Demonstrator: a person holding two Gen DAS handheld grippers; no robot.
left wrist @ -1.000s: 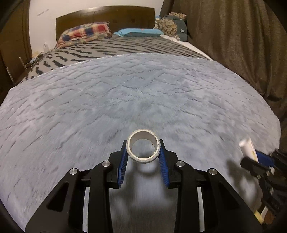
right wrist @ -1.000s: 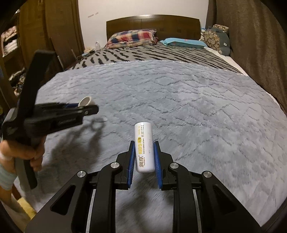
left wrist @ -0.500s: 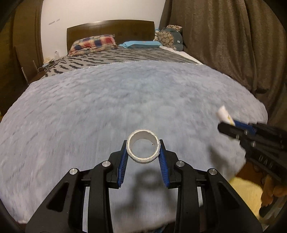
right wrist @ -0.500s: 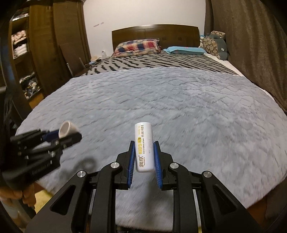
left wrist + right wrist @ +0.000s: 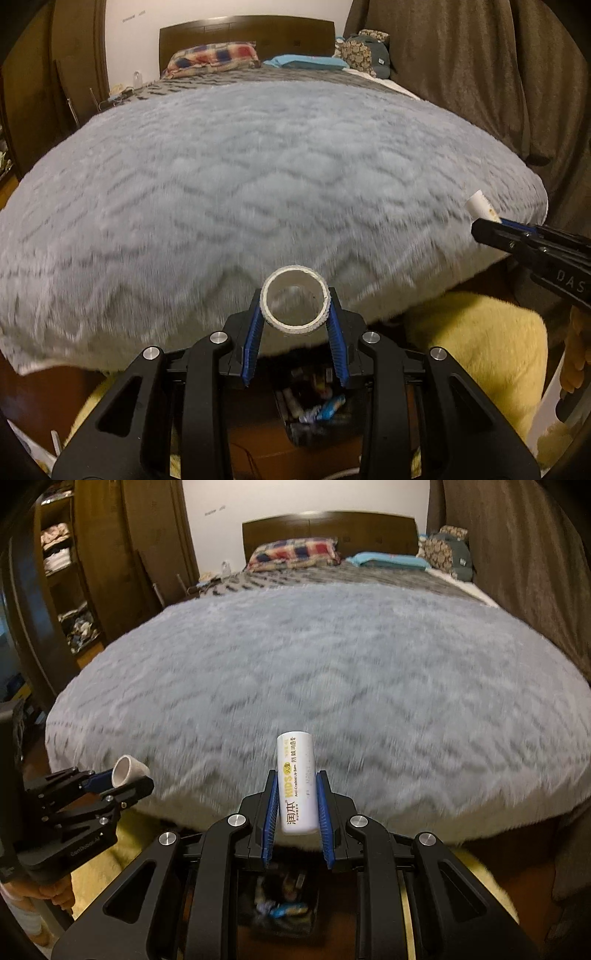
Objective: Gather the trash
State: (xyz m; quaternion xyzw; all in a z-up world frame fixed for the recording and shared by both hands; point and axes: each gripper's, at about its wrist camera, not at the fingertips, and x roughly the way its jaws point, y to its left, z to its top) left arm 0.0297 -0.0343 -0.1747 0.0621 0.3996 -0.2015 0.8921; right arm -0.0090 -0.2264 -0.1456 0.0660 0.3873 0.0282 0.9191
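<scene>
The left tool (image 5: 294,310) grips a white tape ring (image 5: 294,305) and the right tool (image 5: 297,802) clamps a lip-balm tube (image 5: 297,781), both off the bed (image 5: 258,192) above a trash bin (image 5: 314,410), release seemingly remaining.

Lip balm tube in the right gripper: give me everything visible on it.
The lip balm tube is a small white cylinder, plastic-looking, with yellow "KIDS" lettering, Chinese characters and fine print running along its length. It stands roughly upright, tilted slightly, clamped at its lower half between the blue pads of the right gripper; nothing else touches it. It is held in the air near the foot of the grey blanket, above a dark bin with wrappers inside.
</scene>
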